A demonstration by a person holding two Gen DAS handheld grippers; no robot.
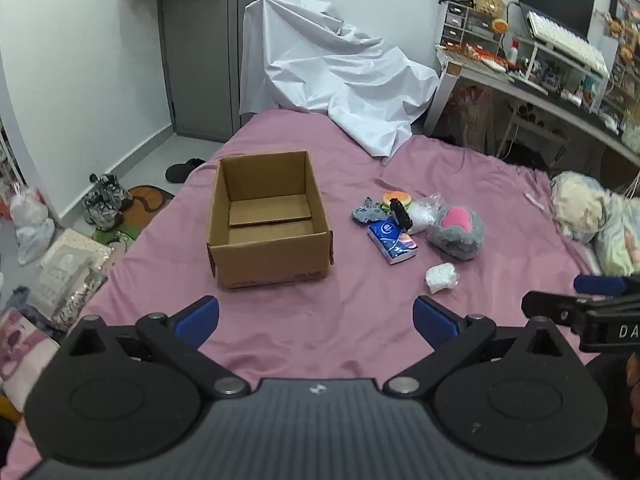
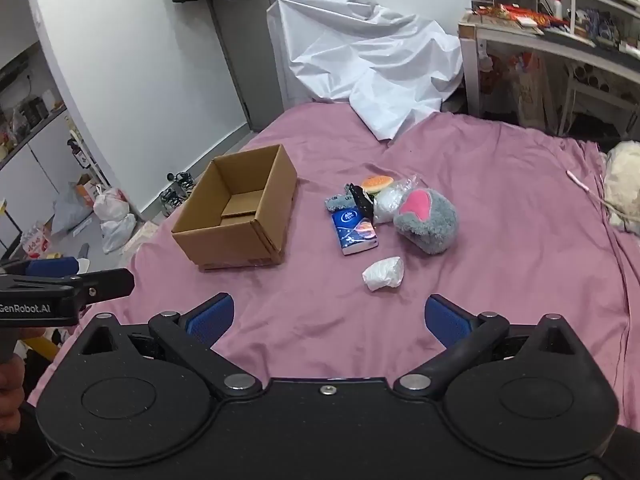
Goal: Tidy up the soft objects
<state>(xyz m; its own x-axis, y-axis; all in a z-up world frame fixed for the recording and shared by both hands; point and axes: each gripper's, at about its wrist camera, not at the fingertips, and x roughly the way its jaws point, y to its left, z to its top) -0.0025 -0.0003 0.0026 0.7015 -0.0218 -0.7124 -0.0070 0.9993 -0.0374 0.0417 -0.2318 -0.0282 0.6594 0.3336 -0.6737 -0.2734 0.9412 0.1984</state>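
Note:
An open cardboard box (image 1: 268, 220) (image 2: 240, 212) stands empty on the pink bedsheet (image 1: 320, 320) (image 2: 500, 208). Right of it lies a cluster: a grey plush with a pink heart (image 1: 456, 230) (image 2: 426, 216), a blue tissue pack (image 1: 393, 242) (image 2: 354, 232), a burger toy (image 1: 396, 199) (image 2: 377, 183), a small grey plush (image 1: 366, 213) (image 2: 338, 201), a black clip (image 1: 401, 212) (image 2: 361, 200), a clear bag (image 1: 426, 210) (image 2: 390, 199) and a white wad (image 1: 441, 277) (image 2: 384, 273). My left gripper (image 1: 316, 322) and right gripper (image 2: 328, 320) are open, empty, near the bed's front.
A white sheet (image 1: 332, 80) (image 2: 372, 60) drapes furniture at the bed's far end. A cluttered desk (image 1: 540, 80) (image 2: 560, 40) stands at the right. Pillows (image 1: 592, 216) lie at the right edge. Shoes and bags (image 1: 104, 200) are on the floor, left.

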